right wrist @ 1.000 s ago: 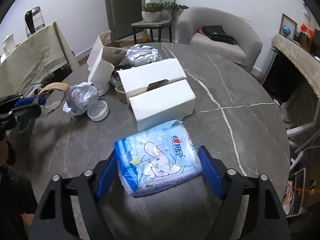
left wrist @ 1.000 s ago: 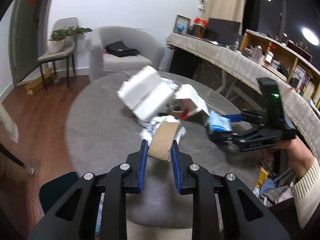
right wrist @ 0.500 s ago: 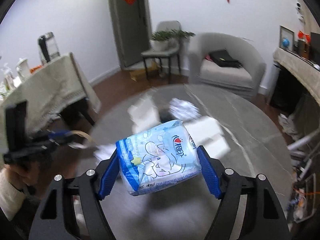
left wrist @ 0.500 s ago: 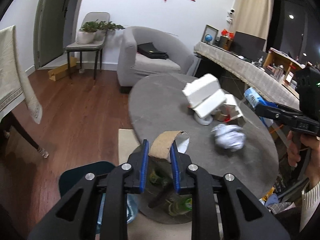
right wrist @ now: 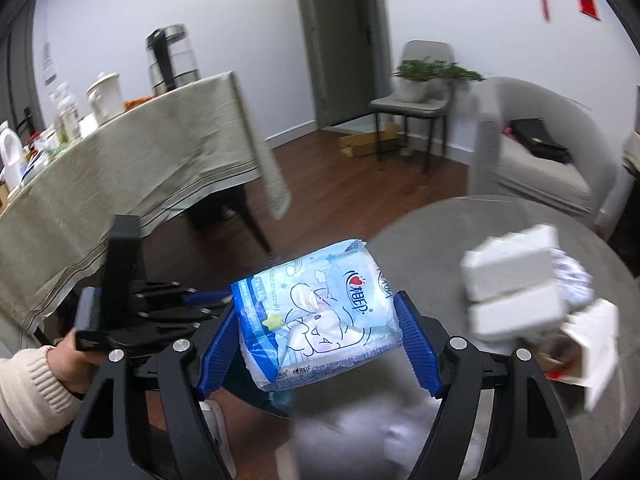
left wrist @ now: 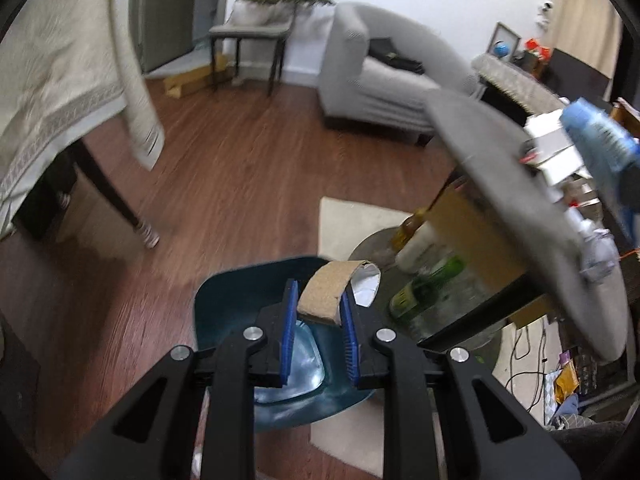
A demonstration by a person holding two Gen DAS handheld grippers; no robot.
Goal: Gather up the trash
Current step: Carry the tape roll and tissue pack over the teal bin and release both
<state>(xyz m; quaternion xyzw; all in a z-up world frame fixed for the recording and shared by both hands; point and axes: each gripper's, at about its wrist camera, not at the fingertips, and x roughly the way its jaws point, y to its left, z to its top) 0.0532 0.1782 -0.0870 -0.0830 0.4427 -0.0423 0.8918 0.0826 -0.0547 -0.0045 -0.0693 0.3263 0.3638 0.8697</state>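
The cardboard scrap (left wrist: pixel 326 294) sits clamped in my left hand-held gripper (left wrist: pixel 319 312), right over the teal bin (left wrist: pixel 240 300) at six o'clock. My right hand-held gripper (right wrist: pixel 318 330) is clamped on the tissue pack (right wrist: pixel 320 312), above the counter (right wrist: pixel 440 240) edge. I'm mid-disposal; next I judge: release the scrap, then bring the pack over.

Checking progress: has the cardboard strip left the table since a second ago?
Yes. The strip, once over the table, is now off its edge, above the teal bin.

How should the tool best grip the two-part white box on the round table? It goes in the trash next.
Judging from the right wrist view, clamp one half of the white box across its narrow width, coming from above: each half is long, flat-sided, with a seam between. Blur hides details.
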